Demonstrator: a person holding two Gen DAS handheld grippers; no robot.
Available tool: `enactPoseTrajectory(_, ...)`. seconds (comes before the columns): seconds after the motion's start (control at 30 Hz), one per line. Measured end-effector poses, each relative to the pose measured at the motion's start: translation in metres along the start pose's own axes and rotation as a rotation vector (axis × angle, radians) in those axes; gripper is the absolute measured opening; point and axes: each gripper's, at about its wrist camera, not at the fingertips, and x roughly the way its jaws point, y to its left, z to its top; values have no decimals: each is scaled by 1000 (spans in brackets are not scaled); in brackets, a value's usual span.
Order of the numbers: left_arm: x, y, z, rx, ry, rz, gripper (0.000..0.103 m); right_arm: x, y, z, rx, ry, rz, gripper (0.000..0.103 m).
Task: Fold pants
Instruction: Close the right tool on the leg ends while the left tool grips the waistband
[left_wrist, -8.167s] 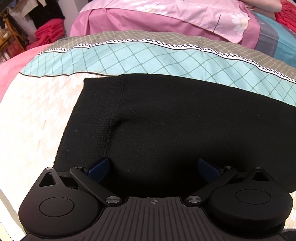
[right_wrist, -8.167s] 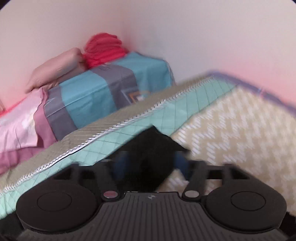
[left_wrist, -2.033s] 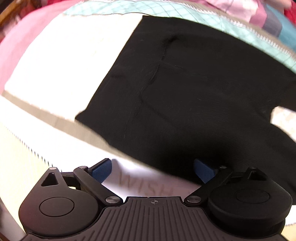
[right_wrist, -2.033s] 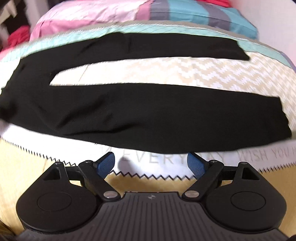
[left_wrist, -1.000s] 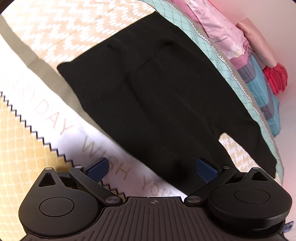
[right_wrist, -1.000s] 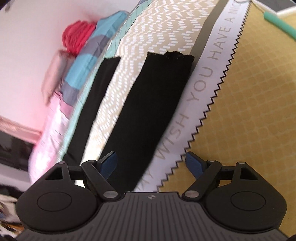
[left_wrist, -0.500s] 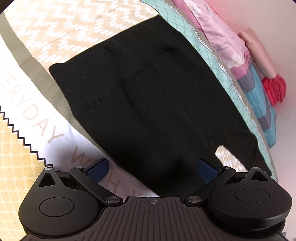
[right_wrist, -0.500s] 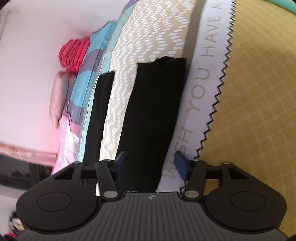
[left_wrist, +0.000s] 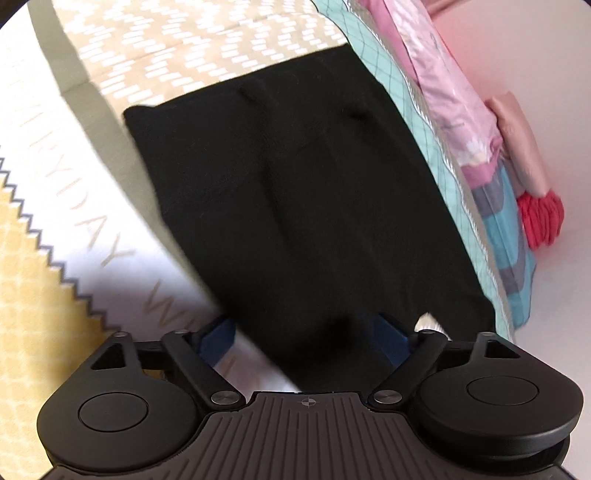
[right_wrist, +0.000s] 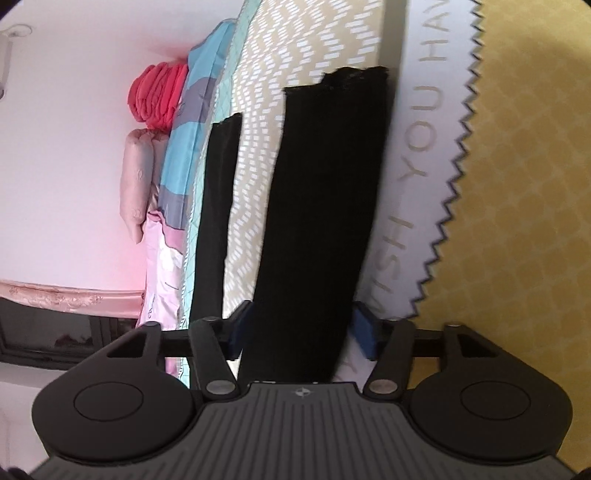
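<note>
Black pants lie spread flat on the patterned bedspread. The left wrist view shows the waist and seat part. My left gripper is open, its blue pads on either side of the near edge of the pants by the crotch. The right wrist view shows the two legs, the near leg and the far leg, running away from me. My right gripper is open, its jaws straddling the near leg across its width. Neither gripper has closed on the cloth.
The bedspread has a beige chevron zone, a white lettered band and a yellow zone. Folded pink and blue bedding and a red bundle lie along the wall behind the pants.
Both grippers have moved in close to the pants. The left now straddles the near edge by the crotch and the right straddles the near leg; the right jaws have narrowed somewhat.
</note>
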Motion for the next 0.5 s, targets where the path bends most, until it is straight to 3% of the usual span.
enactPoseTrajectory(0.07,5,-6,4,9,-4,8,103,3,8,1,-26,9,-19,68)
enactPoseTrajectory(0.13,8,-11,5,27,-10,26,103,5,15,1,-78,14,-56,56)
enactPoseTrajectory(0.17,8,-12,5,38,-5,49,103,7,20,0,-128,12,-106,29)
enactPoseTrajectory(0.2,9,-12,5,45,10,74,86,8,25,-1,-181,13,-172,9)
enactPoseTrajectory(0.23,11,-11,6,43,34,90,73,8,27,-2,-207,14,-205,9)
enactPoseTrajectory(0.27,10,-10,8,40,42,96,82,7,29,-2,-203,14,-204,8)
enactPoseTrajectory(0.3,7,-11,10,42,43,93,76,5,33,0,-202,13,-208,8)
enactPoseTrajectory(0.5,-15,-44,41,101,13,27,74,20,102,23,-344,35,-153,8)
